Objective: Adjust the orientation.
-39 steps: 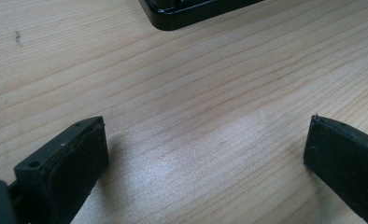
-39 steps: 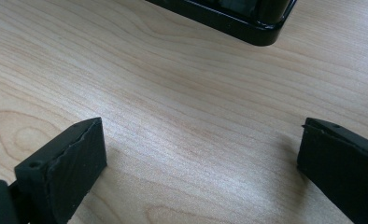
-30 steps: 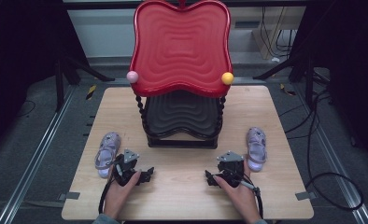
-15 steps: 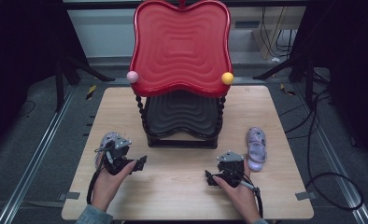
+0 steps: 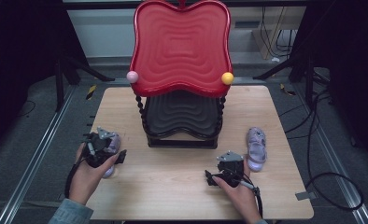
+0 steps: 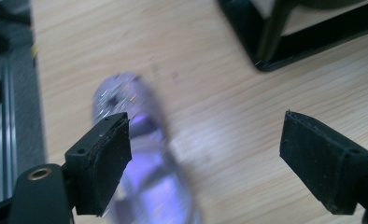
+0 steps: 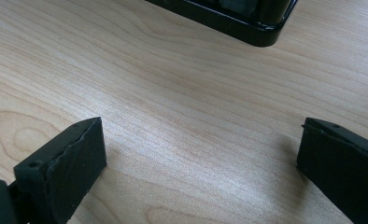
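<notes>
A lilac see-through sandal (image 5: 113, 141) lies at the table's left, and its blurred shape (image 6: 140, 154) shows under the left gripper view. My left gripper (image 5: 101, 145) hovers over it, lifted off the table. Its jaws stand wide and have just been closing a little; the sandal lies below by the left pad (image 6: 102, 158), untouched, with bare wood across the rest of the gap. A second lilac sandal (image 5: 257, 149) lies at the right. My right gripper (image 5: 229, 163) rests low beside it, open over bare wood (image 7: 201, 140).
A two-tier stand occupies the table's middle back: a red wavy tray (image 5: 181, 46) on top, a black tray (image 5: 182, 114) below, with a pink ball (image 5: 132, 77) and a yellow ball (image 5: 227, 78) at its corners. Its black base (image 7: 247, 23) lies ahead of the right gripper. Cables trail on the floor at right.
My left hand has risen and moved left and away from me, from the bare wood to above the left sandal. The right hand has stayed put.
</notes>
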Demonstrator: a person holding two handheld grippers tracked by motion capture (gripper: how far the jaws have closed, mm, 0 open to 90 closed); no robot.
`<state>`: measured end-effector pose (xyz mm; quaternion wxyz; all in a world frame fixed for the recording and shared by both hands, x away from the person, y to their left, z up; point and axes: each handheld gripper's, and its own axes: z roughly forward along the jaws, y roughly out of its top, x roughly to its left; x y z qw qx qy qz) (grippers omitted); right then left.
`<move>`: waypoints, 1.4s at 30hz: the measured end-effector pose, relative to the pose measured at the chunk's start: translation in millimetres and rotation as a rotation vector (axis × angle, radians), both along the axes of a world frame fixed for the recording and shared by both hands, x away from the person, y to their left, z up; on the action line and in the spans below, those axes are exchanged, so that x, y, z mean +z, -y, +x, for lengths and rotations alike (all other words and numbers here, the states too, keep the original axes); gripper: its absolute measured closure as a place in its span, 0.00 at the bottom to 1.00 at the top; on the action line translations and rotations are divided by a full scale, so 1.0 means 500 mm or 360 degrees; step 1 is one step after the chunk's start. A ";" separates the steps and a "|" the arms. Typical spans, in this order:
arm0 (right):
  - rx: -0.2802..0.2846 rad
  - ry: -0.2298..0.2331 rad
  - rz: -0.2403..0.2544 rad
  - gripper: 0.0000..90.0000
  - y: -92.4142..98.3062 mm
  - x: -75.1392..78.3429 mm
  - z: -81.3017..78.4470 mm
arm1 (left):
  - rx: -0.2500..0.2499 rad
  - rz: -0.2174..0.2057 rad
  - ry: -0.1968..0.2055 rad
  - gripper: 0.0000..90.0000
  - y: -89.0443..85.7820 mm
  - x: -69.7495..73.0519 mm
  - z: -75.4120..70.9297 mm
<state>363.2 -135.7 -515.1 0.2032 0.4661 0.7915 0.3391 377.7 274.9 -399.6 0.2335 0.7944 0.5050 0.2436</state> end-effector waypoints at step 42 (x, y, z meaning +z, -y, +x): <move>0.0012 0.0003 0.0002 0.02 0.001 0.000 -0.001 | 0.0185 -0.0109 -0.0672 0.70 -0.155 -0.086 0.069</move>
